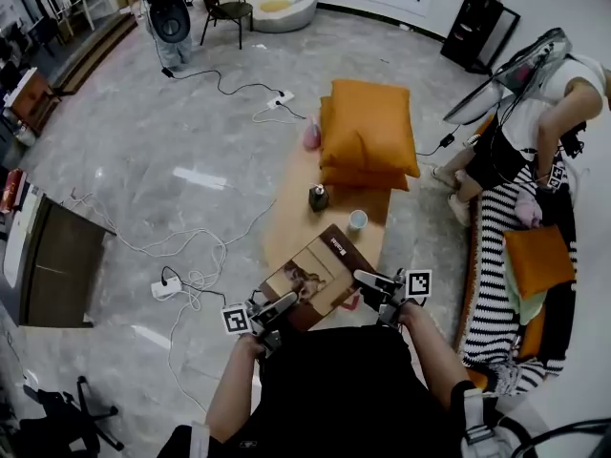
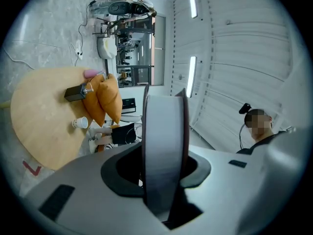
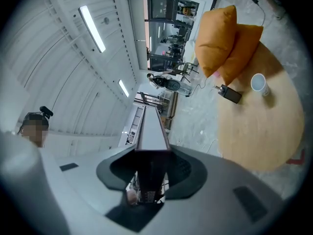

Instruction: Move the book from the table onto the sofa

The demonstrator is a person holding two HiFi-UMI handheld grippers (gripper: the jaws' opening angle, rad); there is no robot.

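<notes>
The brown-covered book with a picture on its front (image 1: 320, 275) is held at the near end of the oval pale-wood worktop (image 1: 286, 218), close in front of the person, with one gripper on each side. The left gripper (image 1: 284, 303) has its fingers closed on the book's left edge, and its own view shows the pale page block (image 2: 164, 146) edge-on between them. The right gripper (image 3: 149, 146) has its fingers clamped on the opposite edge, the dark cover (image 3: 149, 126) running straight out from between them. Whether the book's underside touches the worktop I cannot tell.

Further along the worktop stand a white cup (image 1: 357, 220) and, just beside it, a small dark box-like object (image 1: 318, 197) (too small to make out further). At the far end lie two stacked orange cushions (image 1: 368, 132), with something pink (image 1: 310, 134) at their left edge.

To the right is the black-and-white striped sofa (image 1: 492, 265), carrying another orange cushion (image 1: 539, 260). A person in a white top (image 1: 544, 103) bends over beside it. Cables and a white power strip (image 1: 165, 287) trail across the grey marble floor (image 1: 143, 141) on the left.
</notes>
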